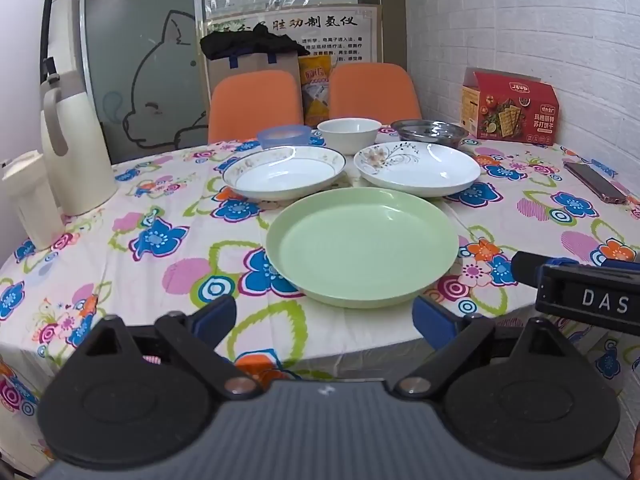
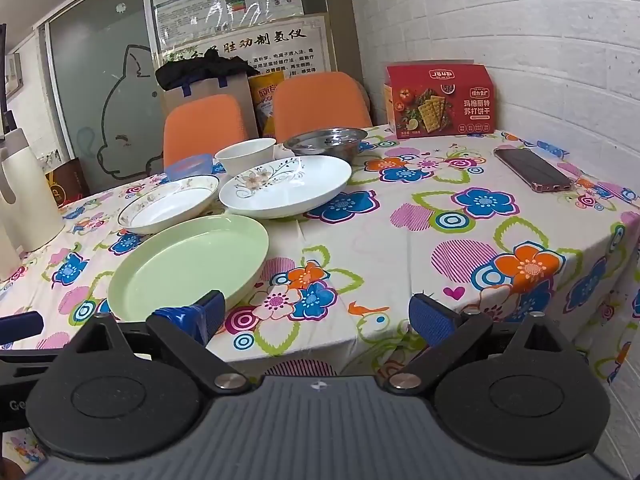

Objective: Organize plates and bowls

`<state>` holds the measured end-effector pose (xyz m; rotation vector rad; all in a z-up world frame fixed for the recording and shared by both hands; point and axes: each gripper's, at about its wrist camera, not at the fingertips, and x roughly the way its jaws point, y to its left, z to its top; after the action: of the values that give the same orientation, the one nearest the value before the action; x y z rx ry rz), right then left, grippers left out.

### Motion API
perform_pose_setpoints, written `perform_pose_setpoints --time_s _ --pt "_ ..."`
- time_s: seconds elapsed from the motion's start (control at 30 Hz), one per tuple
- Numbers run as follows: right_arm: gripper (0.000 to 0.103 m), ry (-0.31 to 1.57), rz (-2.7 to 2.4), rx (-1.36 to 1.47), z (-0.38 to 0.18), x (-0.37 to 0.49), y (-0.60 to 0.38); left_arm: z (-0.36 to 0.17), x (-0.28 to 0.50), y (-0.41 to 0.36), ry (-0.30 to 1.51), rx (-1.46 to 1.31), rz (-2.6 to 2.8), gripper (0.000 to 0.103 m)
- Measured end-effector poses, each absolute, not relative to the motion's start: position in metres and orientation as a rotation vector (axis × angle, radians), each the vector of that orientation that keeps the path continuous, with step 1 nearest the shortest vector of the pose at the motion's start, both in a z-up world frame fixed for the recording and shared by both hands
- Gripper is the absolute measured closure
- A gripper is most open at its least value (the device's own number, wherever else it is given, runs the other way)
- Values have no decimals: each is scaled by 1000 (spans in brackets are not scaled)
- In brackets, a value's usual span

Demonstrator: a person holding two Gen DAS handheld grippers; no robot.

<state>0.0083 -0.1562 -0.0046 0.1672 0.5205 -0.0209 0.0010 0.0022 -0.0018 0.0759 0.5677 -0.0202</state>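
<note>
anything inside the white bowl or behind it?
White bowl: the inner wall that shows is bare, but its rim hides the bottom. Behind it stand two orange chairs, a paper bag and a yellow packet. Bag contents are covered by black cloth.

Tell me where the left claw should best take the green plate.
Probably the near rim of the green plate, approached low from the table edge: it lies flat with a raised lip facing the open left claw, while two plates crowd its far side.

left gripper (image 1: 324,318) open, empty; right gripper (image 2: 316,316) open, empty.
</note>
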Motion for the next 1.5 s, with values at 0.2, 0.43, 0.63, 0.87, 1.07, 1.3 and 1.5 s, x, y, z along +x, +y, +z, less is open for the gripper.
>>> perform_pose_setpoints --time_s 0.2,0.43,0.63,0.87,1.07,1.3,1.5 --pt "17 523 -17 170 -5 9 -157 -2 1 2 568 76 -21 9" --pt "17 522 -15 167 -5 9 -155 -2 1 2 569 75 -21 9" --pt "17 521 -14 166 -4 8 -155 -2 0 1 566 77 -21 9" --pt "17 510 -20 171 -1 9 -156 -1 3 2 567 71 -33 9" --pt "17 511 -30 196 -3 15 -161 2 10 7 575 47 -43 9" --pt "17 489 -11 227 -3 22 -163 2 21 10 581 40 -32 9" --pt "17 500 -7 197 -6 27 -156 -1 26 12 586 35 -36 9"
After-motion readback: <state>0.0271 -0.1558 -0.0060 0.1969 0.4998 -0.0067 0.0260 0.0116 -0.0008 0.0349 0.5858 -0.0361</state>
